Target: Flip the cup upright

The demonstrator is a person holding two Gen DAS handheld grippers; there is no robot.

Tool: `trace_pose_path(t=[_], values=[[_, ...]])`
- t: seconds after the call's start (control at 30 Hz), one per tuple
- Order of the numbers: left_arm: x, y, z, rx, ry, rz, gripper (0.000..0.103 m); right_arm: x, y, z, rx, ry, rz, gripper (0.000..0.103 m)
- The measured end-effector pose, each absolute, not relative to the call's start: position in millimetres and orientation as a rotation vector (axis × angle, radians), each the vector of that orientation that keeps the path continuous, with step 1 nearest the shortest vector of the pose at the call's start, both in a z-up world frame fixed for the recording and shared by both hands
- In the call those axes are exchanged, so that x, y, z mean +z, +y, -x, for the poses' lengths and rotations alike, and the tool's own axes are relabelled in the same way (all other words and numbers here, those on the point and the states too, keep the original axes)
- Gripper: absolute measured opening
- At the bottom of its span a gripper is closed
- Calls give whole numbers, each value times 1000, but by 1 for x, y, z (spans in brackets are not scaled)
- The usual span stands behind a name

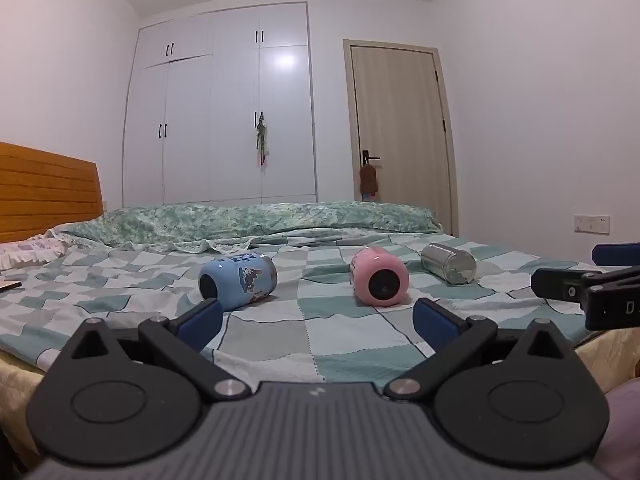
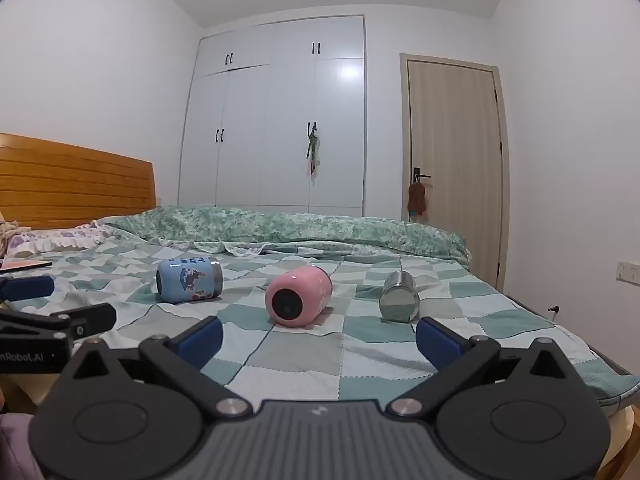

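Observation:
Three cups lie on their sides on the checked bedspread [image 1: 280, 340]: a blue cup [image 1: 238, 282] with a cartoon print on the left, a pink cup [image 1: 379, 281] in the middle, a steel cup [image 1: 449, 263] on the right. The right wrist view shows them too: the blue cup [image 2: 188, 281], the pink cup [image 2: 298, 296], the steel cup [image 2: 400, 297]. My left gripper [image 1: 318, 322] is open and empty, near the bed's front edge, short of the blue and pink cups. My right gripper [image 2: 319, 338] is open and empty, short of the pink and steel cups.
A folded green quilt [image 1: 248, 220] lies across the far side of the bed. A wooden headboard [image 1: 44, 188] and a pillow [image 1: 28, 250] are on the left. A white wardrobe [image 1: 220, 108] and a door [image 1: 400, 120] stand behind. A flat dark object [image 2: 26, 265] lies far left.

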State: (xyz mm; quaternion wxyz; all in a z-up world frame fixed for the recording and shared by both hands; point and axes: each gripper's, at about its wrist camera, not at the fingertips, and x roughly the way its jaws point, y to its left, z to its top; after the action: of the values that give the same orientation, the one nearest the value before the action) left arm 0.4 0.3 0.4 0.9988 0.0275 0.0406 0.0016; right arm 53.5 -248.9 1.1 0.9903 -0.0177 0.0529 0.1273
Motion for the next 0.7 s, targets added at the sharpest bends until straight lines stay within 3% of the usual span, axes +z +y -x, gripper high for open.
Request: trace_pose_path(t=[0.7], values=[[0,7,-5,-12,100,-32,103,1,-249,-53,256,106,49,103]])
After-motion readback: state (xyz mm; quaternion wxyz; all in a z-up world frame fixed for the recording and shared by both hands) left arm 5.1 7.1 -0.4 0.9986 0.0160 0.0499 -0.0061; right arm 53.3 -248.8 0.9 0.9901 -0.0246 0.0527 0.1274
